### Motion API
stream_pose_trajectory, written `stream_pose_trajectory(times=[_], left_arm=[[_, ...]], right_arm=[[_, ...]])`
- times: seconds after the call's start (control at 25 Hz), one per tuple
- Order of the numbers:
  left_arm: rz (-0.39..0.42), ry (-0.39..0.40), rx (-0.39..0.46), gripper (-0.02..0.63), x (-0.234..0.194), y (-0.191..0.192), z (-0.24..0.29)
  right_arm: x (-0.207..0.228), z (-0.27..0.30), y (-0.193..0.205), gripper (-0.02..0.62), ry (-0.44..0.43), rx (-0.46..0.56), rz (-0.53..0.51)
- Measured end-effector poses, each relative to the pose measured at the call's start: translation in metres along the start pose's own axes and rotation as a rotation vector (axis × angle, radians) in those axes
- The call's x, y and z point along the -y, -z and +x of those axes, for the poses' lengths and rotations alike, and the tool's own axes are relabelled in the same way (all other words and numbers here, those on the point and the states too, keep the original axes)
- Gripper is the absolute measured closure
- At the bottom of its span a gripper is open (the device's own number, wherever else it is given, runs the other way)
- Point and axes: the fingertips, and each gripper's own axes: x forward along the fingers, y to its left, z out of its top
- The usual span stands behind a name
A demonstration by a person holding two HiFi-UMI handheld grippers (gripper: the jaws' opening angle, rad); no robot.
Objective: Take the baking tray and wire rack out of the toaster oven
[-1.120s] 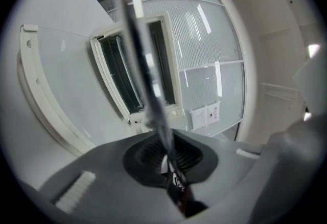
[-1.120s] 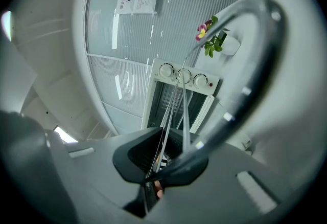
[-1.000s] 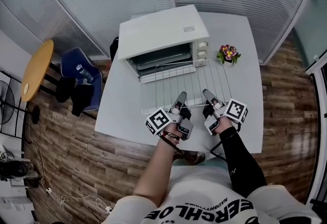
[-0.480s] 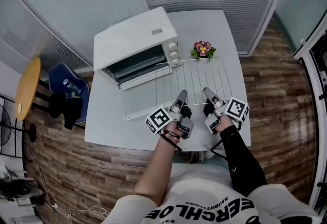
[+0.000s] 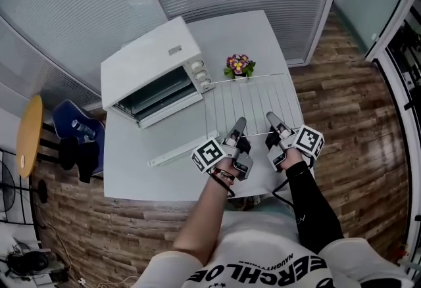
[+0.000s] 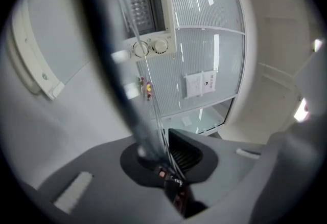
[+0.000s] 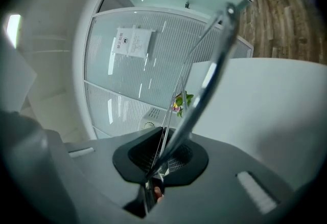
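While the wire rack (image 5: 253, 102) lies level over the table (image 5: 131, 162), outside the toaster oven (image 5: 148, 66) and to its right, the left gripper (image 5: 240, 122) and right gripper (image 5: 271, 117) each pinch its near edge. The oven's door hangs open; what its dark cavity holds is unclear.

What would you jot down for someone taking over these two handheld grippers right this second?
Left gripper: shut on the wire rack, at its near edge.
Right gripper: shut on the same edge.
Wire rack: out of the toaster oven, over the right part of the table, its far edge by the potted flowers.
Toaster oven: door open. The inside is too dark to show the baking tray, and none shows on the table.
Done: rack out.
Left: set the rack down, then take out the tray.
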Motion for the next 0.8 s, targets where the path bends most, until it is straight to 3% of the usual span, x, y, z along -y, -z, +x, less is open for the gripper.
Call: stream_pose_trajectory(times=[0.12,0.56,0.8], left_arm=[[-0.012,0.023,-0.048,0.541,-0.002,0.014,0.008],[-0.061,-0.003,-0.173,0.54,-0.032,0.056,0.024],[-0.11,-0.055,-0.141,0.54,-0.056,0.054,0.027]], right_arm=[[0.008,-0.003,-0.009,0.589,-0.015,0.027,0.014],[0.052,-0.012,-0.03,0.591,0.079,0.079,0.061],[0.074,0.0,-0.028,0.589,0.116,0.07,0.1]])
